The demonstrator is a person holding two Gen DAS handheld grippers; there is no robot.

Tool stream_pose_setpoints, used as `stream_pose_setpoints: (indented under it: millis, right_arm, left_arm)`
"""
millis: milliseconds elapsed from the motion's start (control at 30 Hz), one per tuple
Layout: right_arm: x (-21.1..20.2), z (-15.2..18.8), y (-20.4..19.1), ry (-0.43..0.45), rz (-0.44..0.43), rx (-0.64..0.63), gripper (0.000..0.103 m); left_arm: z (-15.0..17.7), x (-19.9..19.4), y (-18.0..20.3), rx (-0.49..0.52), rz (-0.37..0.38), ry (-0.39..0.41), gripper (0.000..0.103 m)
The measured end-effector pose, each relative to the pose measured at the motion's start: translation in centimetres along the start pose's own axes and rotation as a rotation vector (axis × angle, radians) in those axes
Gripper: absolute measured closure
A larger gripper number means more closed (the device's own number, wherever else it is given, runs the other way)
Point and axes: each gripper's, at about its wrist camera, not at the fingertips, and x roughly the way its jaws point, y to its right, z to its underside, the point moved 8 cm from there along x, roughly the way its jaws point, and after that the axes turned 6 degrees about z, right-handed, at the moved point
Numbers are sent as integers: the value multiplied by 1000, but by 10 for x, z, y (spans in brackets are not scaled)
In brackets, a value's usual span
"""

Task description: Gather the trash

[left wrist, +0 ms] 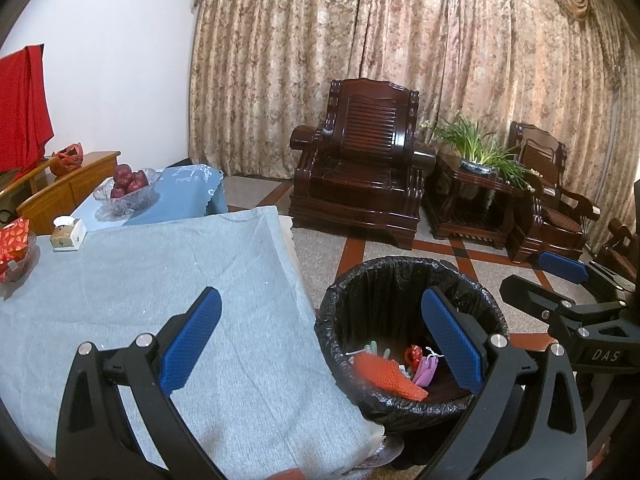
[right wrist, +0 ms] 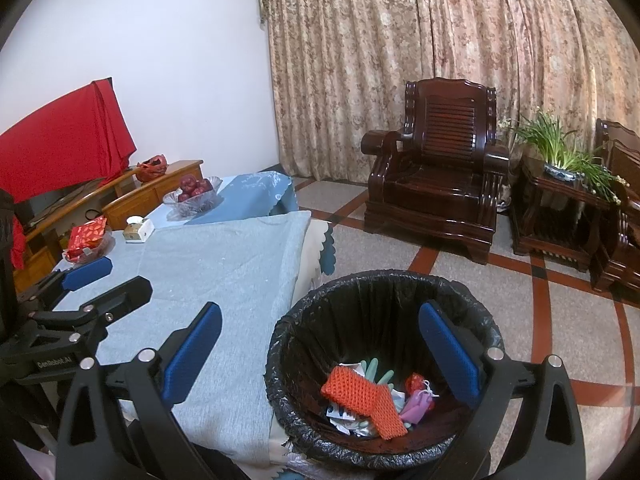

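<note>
Above the bin (right wrist: 476, 292), right gripper (right wrist: 320, 356) spread, empty, tilted down

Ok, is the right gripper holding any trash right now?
No, the right gripper is open with nothing between its fingers, and the orange mesh already lies in the bin.

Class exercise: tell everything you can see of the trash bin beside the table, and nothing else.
The trash bin is round, upright and open-topped, standing on the floor right beside the cloth-covered table; whether they touch is unclear. A crinkled, glossy black plastic liner covers its inside and folds over the rim. At the bottom lie an orange foam net, pale green pieces, a pink-purple wrapper, a small red wrapper and printed paper scraps. Neither open gripper touches it.
</note>
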Motion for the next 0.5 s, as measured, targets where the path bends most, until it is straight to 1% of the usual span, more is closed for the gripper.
stream_pose_setpoints:
  millis: [233,500]
  right_arm:
    - [0,0,-1,-2,1,0,6]
    - [0,1,0,-4,0,1,6]
  left_arm:
    - [-1,0,0,0,-1,-1,6]
    - [9,-4,-9,1,-5,-6,6]
